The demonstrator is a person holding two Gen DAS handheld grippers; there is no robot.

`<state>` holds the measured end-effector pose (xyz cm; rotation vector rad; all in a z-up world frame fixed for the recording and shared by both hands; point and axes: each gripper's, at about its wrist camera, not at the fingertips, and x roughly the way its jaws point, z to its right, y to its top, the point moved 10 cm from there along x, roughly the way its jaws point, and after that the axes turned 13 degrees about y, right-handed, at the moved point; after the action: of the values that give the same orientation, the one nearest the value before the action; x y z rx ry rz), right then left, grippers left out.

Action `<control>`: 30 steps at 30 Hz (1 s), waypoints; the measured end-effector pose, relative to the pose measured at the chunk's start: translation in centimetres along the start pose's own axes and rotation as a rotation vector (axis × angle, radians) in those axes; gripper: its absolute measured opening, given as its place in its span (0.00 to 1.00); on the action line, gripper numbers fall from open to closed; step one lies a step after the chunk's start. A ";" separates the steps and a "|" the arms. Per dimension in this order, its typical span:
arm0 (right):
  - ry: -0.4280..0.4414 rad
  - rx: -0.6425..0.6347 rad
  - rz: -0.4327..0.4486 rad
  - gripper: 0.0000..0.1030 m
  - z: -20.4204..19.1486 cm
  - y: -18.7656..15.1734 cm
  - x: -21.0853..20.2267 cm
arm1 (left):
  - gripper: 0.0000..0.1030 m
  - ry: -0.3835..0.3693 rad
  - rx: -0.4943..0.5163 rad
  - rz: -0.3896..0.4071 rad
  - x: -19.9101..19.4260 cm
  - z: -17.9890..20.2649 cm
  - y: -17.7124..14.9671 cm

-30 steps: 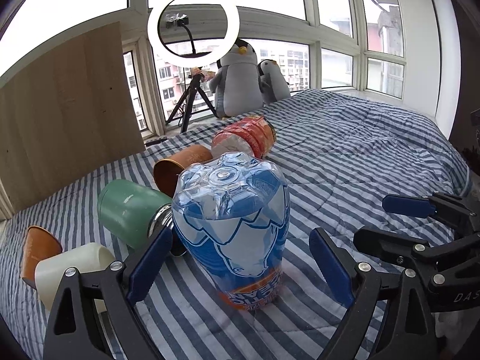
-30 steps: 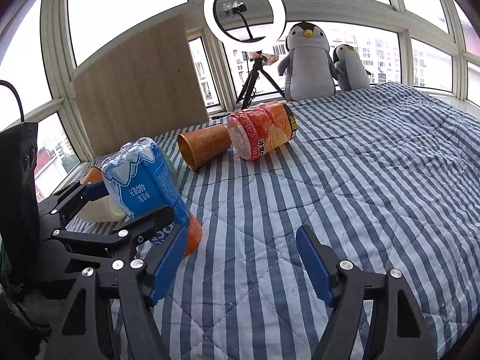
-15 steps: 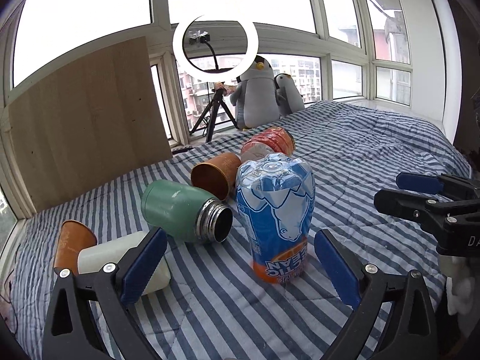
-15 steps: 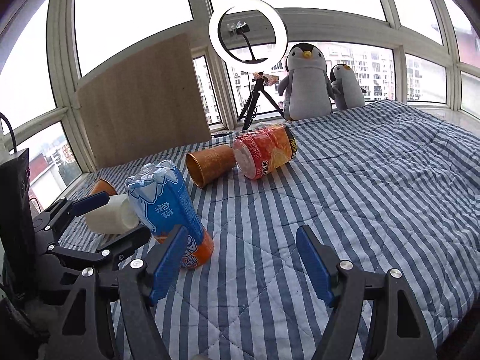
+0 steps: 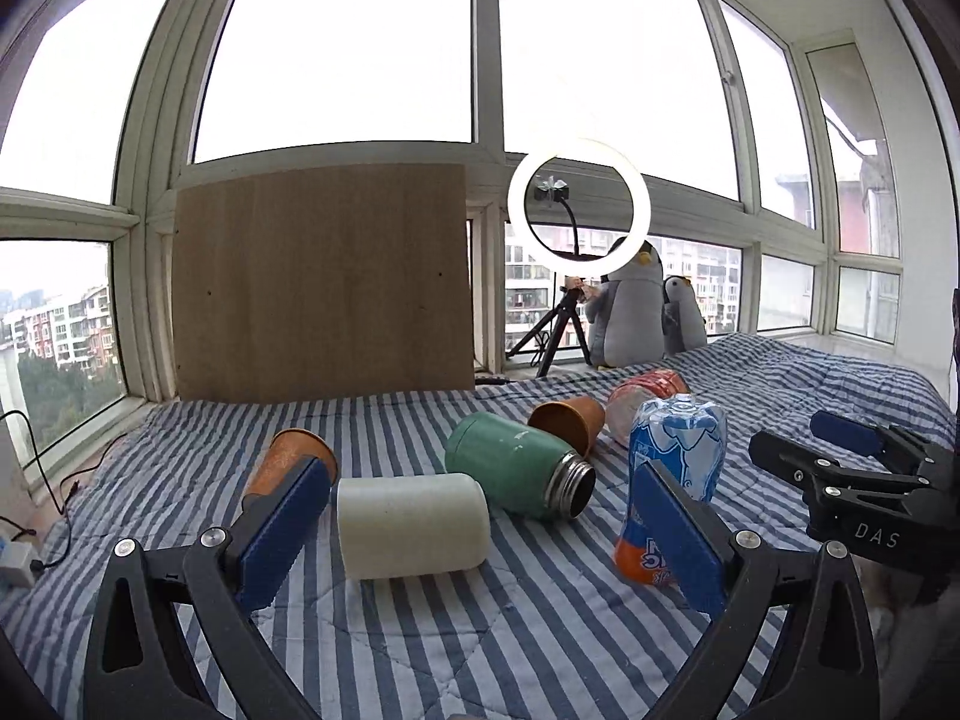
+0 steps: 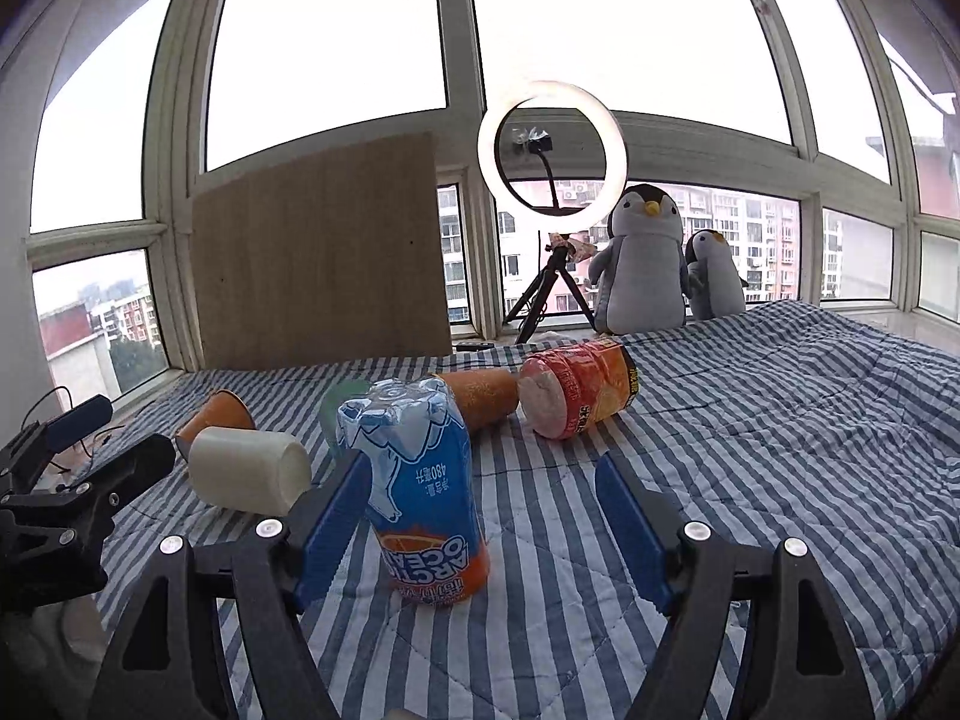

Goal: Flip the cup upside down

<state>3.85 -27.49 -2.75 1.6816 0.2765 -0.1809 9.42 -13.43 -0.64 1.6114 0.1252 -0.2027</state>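
Note:
A blue and orange plastic drink cup (image 5: 675, 474) (image 6: 420, 492) stands upside down on the striped bed, free of both grippers. My left gripper (image 5: 480, 546) is open, and a cream cup (image 5: 411, 525) (image 6: 246, 469) lies on its side between and beyond its fingers. My right gripper (image 6: 480, 534) is open too, with the blue cup just beyond its left finger (image 6: 333, 528). Further back lie a green flask (image 5: 516, 471), a brown paper cup (image 5: 567, 423) (image 6: 480, 399), an orange paper cup (image 5: 288, 462) (image 6: 216, 417) and a red-orange bottle (image 6: 579, 396) (image 5: 645, 393).
A wooden board (image 5: 321, 282) leans on the window behind the cups. A ring light on a tripod (image 6: 552, 150) and two plush penguins (image 6: 645, 258) stand at the far edge. Cables (image 5: 36, 480) trail at the left. The striped bedspread (image 6: 780, 420) stretches right.
Both grippers have drawn back and up from the blue cup, which stays standing upside down. The left wrist view has swung left, so the cream cup now sits between its fingers.

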 end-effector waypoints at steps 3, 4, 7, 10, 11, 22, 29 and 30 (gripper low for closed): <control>-0.022 -0.053 0.030 0.76 -0.4 0.2 0.3 | 0.99 0.038 -0.035 0.050 -0.6 -1.2 0.2; -0.023 -0.067 0.040 0.77 -0.4 0.2 0.3 | 0.99 0.050 -0.042 0.066 -0.9 -1.6 0.2; -0.008 -0.071 0.055 0.77 -0.6 0.2 0.7 | 0.99 0.065 -0.048 0.092 -1.3 -2.0 0.1; -0.002 -0.072 0.072 0.77 -0.5 0.3 0.7 | 0.99 0.073 -0.048 0.106 -1.4 -2.0 0.0; 0.000 -0.070 0.079 0.77 -0.5 0.4 0.7 | 0.99 0.077 -0.045 0.110 -1.5 -1.9 -0.1; -0.037 -0.041 0.177 0.77 0.4 1.0 -1.0 | 1.00 0.091 -0.063 0.095 -1.0 -2.1 -0.8; -0.051 -0.069 0.195 0.77 0.0 1.3 -1.1 | 1.00 0.103 -0.054 0.116 -1.4 -1.9 -0.6; -0.055 -0.075 0.202 0.77 -0.1 1.3 -1.3 | 1.00 0.103 -0.059 0.118 -1.5 -2.0 -0.6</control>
<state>2.99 -27.63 -1.16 1.6160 0.0702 -0.0646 7.90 -11.31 -0.86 1.5649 0.1139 -0.0238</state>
